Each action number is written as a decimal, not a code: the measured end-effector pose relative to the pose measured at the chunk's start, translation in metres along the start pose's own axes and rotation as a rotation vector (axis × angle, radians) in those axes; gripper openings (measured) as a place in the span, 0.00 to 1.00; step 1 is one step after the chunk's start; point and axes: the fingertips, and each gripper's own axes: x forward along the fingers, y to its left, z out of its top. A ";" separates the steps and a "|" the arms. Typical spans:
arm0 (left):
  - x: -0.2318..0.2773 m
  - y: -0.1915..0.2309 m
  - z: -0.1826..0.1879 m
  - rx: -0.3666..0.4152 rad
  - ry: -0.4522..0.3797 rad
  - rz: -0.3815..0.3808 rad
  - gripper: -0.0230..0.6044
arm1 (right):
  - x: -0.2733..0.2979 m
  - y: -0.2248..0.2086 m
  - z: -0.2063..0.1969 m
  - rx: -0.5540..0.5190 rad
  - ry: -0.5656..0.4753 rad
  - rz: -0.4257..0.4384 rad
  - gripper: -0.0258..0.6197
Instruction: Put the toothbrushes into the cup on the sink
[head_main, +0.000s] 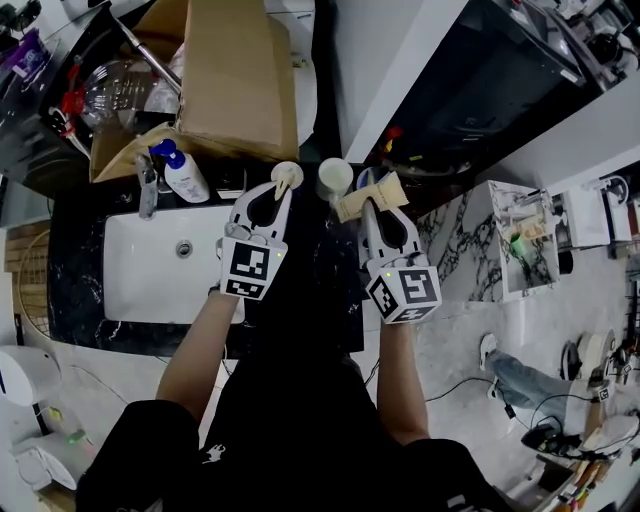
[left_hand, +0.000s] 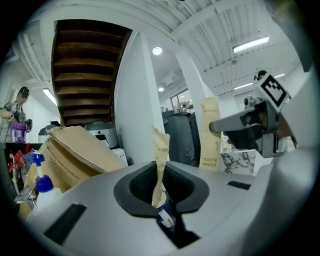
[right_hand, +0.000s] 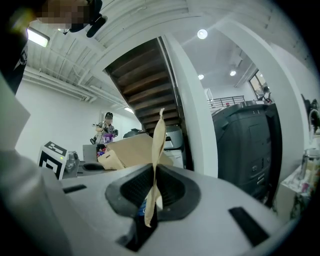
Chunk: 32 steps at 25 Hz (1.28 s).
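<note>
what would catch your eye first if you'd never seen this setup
Two grippers are held out over a black counter: the left gripper is shut on the left packet and the right gripper on the right packet, both brown paper toothbrush wraps. A white cup stands between their tips. The white sink lies to the left, with a big cardboard box behind it.

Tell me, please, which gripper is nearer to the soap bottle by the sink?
Left. The left gripper is just right of the soap bottle; the right gripper is farther right, beyond the white cup.
</note>
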 end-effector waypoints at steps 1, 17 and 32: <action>0.002 -0.001 -0.001 0.000 0.003 -0.002 0.09 | 0.000 -0.001 0.000 0.001 0.001 -0.001 0.08; 0.021 -0.006 -0.028 -0.013 0.053 -0.040 0.09 | 0.005 -0.009 -0.013 0.010 0.031 -0.031 0.08; 0.033 -0.012 -0.052 0.027 0.113 -0.052 0.09 | 0.004 -0.012 -0.018 0.011 0.045 -0.040 0.08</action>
